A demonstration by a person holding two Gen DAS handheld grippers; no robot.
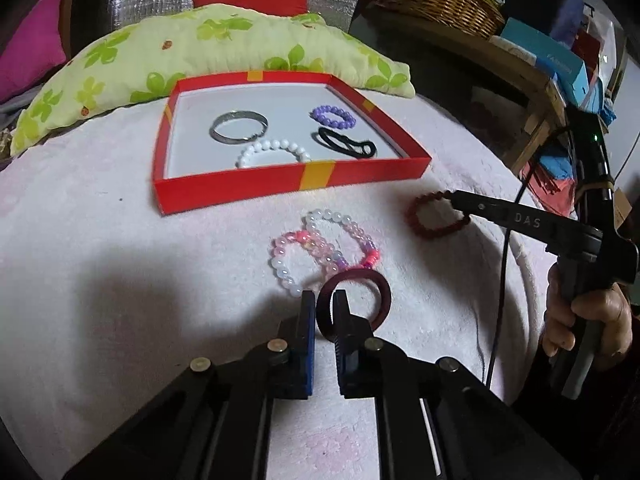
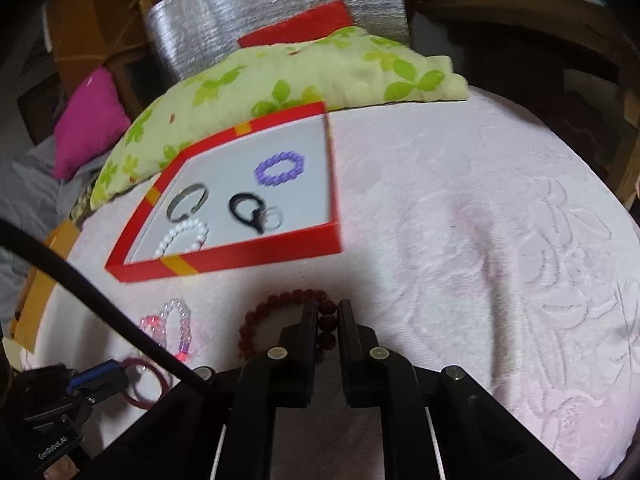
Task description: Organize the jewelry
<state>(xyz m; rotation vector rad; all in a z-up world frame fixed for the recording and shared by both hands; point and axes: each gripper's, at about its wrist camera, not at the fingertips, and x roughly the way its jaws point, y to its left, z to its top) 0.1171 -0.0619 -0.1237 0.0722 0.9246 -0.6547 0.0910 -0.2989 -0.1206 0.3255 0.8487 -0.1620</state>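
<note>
maroon bangle [image 1: 354,300] pinched, lying flat, seemingly

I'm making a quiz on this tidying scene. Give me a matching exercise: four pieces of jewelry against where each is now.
Things:
1. maroon bangle
2. dark red bead bracelet
3. purple bead bracelet
4. pink and white bead bracelets

Places:
A. inside the red box
B. loose on the pink cloth
C. in the left gripper
D. in the right gripper

Pairs: 1-C, 2-D, 3-A, 4-B
</note>
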